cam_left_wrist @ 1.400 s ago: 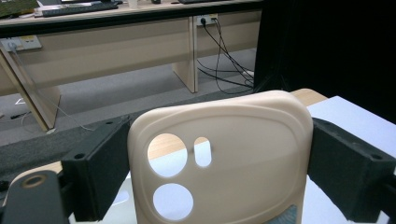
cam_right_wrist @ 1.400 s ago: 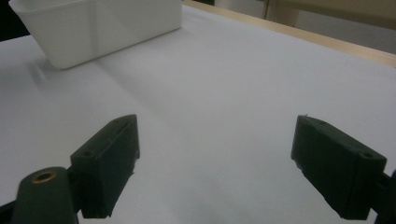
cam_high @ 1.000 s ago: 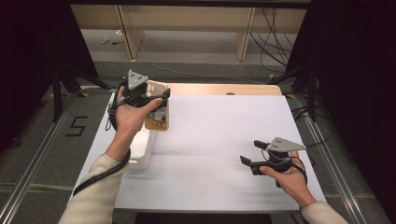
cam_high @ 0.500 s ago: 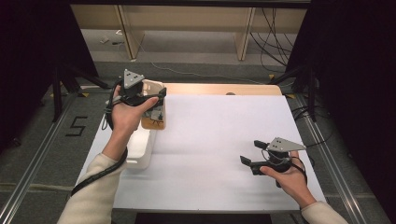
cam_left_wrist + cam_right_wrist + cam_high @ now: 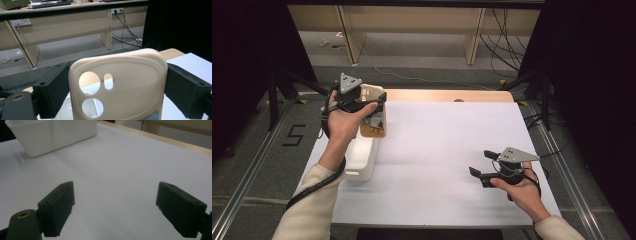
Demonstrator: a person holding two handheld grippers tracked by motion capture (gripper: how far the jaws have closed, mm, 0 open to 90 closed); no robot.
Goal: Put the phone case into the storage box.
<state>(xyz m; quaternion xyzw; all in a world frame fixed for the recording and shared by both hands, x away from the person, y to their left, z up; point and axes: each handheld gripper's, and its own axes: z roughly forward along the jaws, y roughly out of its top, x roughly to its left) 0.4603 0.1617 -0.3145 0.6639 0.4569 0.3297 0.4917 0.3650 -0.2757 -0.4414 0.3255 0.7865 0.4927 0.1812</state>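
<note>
A beige phone case (image 5: 130, 82) with round camera holes stands upright between the jaws of my left gripper (image 5: 117, 95), and both black pads press on its side edges. In the high view my left gripper (image 5: 371, 100) holds this phone case (image 5: 373, 90) above the table's far left corner, over a small wooden tray (image 5: 374, 131). My right gripper (image 5: 482, 169) hovers low at the near right, its jaws wide apart. In its own view my right gripper (image 5: 115, 207) has bare white table between its pads.
A white plastic bin (image 5: 360, 159) sits at the table's left edge, just nearer than the wooden tray; the same bin (image 5: 50, 135) appears far off in the right gripper view. The white table top (image 5: 447, 140) ends in a wooden strip (image 5: 437, 95) at the back. Cables lie on the floor beyond.
My left hand has drifted slightly left and away, carrying the phone case. The right hand and its gripper have not moved.
</note>
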